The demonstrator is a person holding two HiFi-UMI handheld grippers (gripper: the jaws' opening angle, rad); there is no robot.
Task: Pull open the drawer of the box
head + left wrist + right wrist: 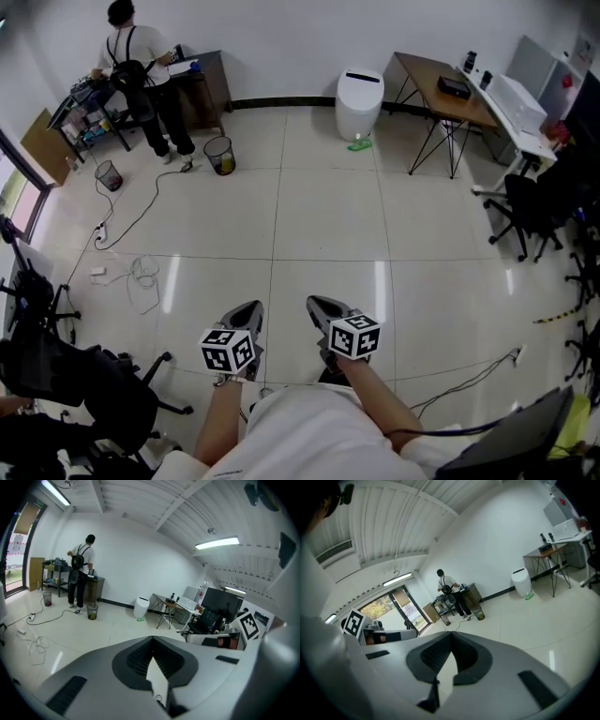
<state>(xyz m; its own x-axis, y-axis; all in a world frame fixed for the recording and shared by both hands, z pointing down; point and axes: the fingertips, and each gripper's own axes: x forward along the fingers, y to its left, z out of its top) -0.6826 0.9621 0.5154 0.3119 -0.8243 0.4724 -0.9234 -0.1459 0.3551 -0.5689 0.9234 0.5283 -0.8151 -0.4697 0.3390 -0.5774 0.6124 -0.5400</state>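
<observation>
No box with a drawer shows in any view. In the head view my left gripper (247, 312) and right gripper (317, 306) are held side by side low over the tiled floor, each with its marker cube behind it. The left gripper (152, 639) has its jaws closed tip to tip with nothing between them. In its own view the right gripper (451, 634) is likewise shut and empty. Both point out across the room.
A person (141, 75) stands at a cluttered desk at the far left, with two waste bins (218, 155) nearby. A white bin (360, 101) and a wooden desk (441, 89) stand at the back. Office chairs (525, 211) line the right; cables (136, 274) trail on the left floor.
</observation>
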